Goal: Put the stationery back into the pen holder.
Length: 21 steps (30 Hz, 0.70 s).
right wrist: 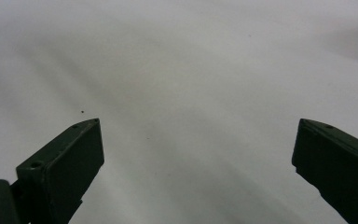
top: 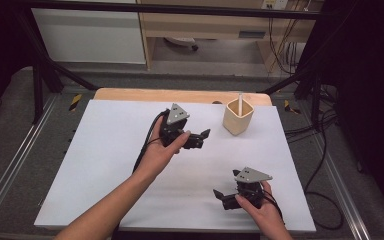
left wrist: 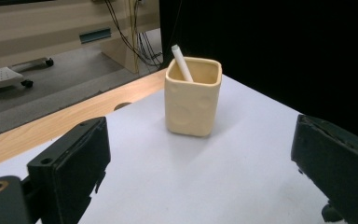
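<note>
Just a squarish matte cream cup (left wrist: 193, 98) w/ white stick (left wrist: 182, 63) leaning inside.

The cream cup (left wrist: 193, 98) looks matt, perhaps ceramic; smooth white sheet (top: 110, 150) covers a wooden table (top: 130, 94).

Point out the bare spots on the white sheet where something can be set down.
The widest bare patch is the left half of the white sheet, between its left edge and the left gripper. The middle strip between the left gripper and the right gripper is also bare. It is tighter at the far right, around the cup holding a white stick.
</note>
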### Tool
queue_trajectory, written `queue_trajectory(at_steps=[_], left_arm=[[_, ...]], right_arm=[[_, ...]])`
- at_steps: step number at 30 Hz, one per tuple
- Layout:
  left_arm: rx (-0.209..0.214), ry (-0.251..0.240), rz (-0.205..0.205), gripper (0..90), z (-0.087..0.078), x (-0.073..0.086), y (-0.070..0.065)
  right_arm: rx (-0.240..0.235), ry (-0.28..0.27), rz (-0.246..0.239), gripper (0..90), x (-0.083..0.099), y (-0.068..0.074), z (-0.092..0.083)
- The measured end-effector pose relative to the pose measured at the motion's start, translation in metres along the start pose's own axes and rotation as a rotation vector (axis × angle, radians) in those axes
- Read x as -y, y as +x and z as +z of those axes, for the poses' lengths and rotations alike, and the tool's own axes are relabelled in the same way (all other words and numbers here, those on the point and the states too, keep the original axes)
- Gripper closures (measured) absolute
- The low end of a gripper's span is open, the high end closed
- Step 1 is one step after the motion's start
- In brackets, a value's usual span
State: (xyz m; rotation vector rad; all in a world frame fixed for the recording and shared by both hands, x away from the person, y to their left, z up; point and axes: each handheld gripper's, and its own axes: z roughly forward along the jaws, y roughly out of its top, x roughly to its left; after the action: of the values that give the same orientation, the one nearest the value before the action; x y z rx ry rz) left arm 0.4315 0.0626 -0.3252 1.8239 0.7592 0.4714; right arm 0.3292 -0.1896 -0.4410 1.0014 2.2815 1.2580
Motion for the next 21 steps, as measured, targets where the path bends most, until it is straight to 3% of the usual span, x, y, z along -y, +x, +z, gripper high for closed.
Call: queue_trajectory(at_steps=[12, 21], left_arm=[[-0.02, -0.001, -0.062, 4.8, -0.028, 0.033, 0.018], [-0.098, -0.046, -0.126, 5.1, -0.068, 0.05, 0.048]], right_arm=[[0.003, 0.001, 0.003, 2.5, 0.001, 0.0, -0.001], [0.006, -0.003, 0.012, 2.5, 0.001, -0.002, -0.004]])
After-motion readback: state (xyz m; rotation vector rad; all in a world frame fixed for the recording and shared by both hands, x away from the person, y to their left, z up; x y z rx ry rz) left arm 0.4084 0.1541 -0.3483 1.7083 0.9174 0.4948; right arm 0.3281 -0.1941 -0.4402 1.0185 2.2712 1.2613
